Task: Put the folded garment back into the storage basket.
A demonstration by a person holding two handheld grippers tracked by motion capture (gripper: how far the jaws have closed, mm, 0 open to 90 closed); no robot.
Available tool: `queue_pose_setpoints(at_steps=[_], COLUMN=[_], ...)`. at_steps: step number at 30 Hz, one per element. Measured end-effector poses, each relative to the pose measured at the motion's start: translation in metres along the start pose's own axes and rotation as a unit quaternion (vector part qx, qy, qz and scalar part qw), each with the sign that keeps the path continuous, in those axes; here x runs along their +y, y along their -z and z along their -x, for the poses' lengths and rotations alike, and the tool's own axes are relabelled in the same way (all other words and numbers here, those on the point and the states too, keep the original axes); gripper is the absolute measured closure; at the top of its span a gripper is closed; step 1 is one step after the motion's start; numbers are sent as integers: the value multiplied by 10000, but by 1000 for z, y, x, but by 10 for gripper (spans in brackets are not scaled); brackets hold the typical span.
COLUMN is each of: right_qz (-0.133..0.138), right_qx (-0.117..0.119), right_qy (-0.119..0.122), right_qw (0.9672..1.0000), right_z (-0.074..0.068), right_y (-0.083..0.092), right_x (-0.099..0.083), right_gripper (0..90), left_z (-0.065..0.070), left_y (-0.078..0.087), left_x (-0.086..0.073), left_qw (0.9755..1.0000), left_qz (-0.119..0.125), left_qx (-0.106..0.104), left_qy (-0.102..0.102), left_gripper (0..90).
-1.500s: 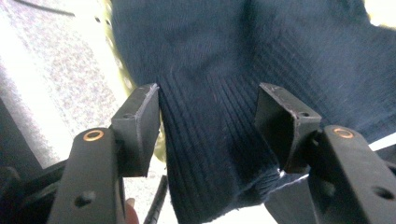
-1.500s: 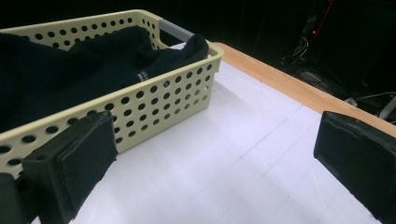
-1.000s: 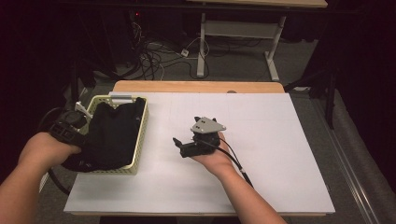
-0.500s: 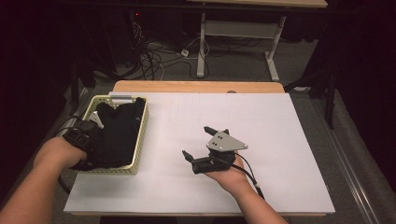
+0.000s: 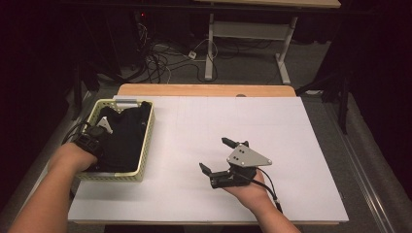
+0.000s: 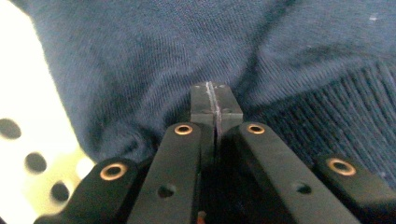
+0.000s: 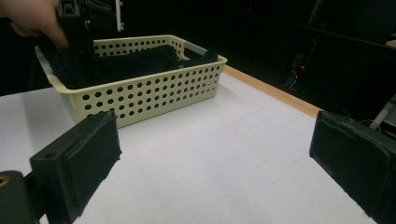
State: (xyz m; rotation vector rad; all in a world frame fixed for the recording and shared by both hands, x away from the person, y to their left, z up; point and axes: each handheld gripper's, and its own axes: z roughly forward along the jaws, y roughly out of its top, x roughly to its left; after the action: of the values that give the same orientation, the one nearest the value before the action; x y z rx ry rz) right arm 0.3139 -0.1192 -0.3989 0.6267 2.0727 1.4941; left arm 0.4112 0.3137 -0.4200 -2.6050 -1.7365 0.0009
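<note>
Navy knit garment (image 6: 140, 70) lies right at the left gripper (image 6: 215, 100) tips, jaws pressed together, a fold pinched between them; high view places this inside the pale yellow basket (image 5: 146, 145) and reads the cloth as black. Right gripper (image 5: 224, 155) rests over bare white table (image 5: 301, 145), jaws spread wide, empty; basket well ahead of them.

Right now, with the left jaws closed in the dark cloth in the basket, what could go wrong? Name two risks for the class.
1. The left gripper pinches just a small fold of the dark garment; it may slip free when lifted.
2. The light yellow basket could drag or tip with the cloth, since the right gripper hangs open away from it, over the white table.
</note>
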Motion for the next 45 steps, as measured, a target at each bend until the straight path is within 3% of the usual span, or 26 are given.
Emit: queue_pose_setpoints(at_steps=[2, 6, 12, 17, 23, 26, 30, 34, 36, 39, 41, 42, 44, 45], right_qz=[18, 33, 13, 20, -47, -86, -116, -145, -196, -239, -247, -253, -277, -290], right_qx=[-22, -79, -158, -198, -222, -240, -249, -290, -295, -294, -287, -284, -270, -270], right_qy=[-16, -44, -60, -36, -7, -12, -85, -135, -139, -164, -161, -166, -185, -173], right_qw=[10000, 10000, 9999, 9998, 9997, 9997, 9996, 9994, 9993, 9991, 9992, 9991, 9991, 9991], right_z=[1, 3, 6, 5, 3, 3, 3, 5, 6, 6, 5, 4, 3, 3], right_y=[4, 12, 23, 34, 46, 52, 56, 58, 59, 59, 59, 59, 58, 58], right_x=[-1, -4, -9, -14, -22, -27, -36, -44, -48, -52, -53, -53, -55, -55], right_gripper=[27, 27, 27, 22, 15, 13, 12, 12, 12, 13, 13, 13, 13, 13], left_z=[0, -1, 0, 3, 13, 19, 23, 24, 26, 25, 24, 23, 23, 22], left_y=[0, 15, 51, 70, 82, 84, 76, 53, 37, 15, 0, -6, -16, -19], left_x=[0, -5, -10, -7, 6, 17, 39, 60, 70, 85, 93, 97, 102, 104], left_qw=[10000, 9994, 9971, 9952, 9912, 9880, 9817, 9730, 9713, 9679, 9633, 9634, 9589, 9591], left_qz=[60, 285, 752, 975, 1321, 1540, 1896, 2300, 2377, 2509, 2664, 2649, 2785, 2775], left_qx=[13, -200, -81, -46, -66, -101, -201, -189, -86, -143, -324, -385, -485, -496], left_qy=[29, 63, 110, 61, -22, -38, -20, 47, 46, 74, 65, 128, 233, 259], left_gripper=[868, 836, 856, 870, 876, 877, 877, 877, 877, 877, 877, 877, 877, 877])
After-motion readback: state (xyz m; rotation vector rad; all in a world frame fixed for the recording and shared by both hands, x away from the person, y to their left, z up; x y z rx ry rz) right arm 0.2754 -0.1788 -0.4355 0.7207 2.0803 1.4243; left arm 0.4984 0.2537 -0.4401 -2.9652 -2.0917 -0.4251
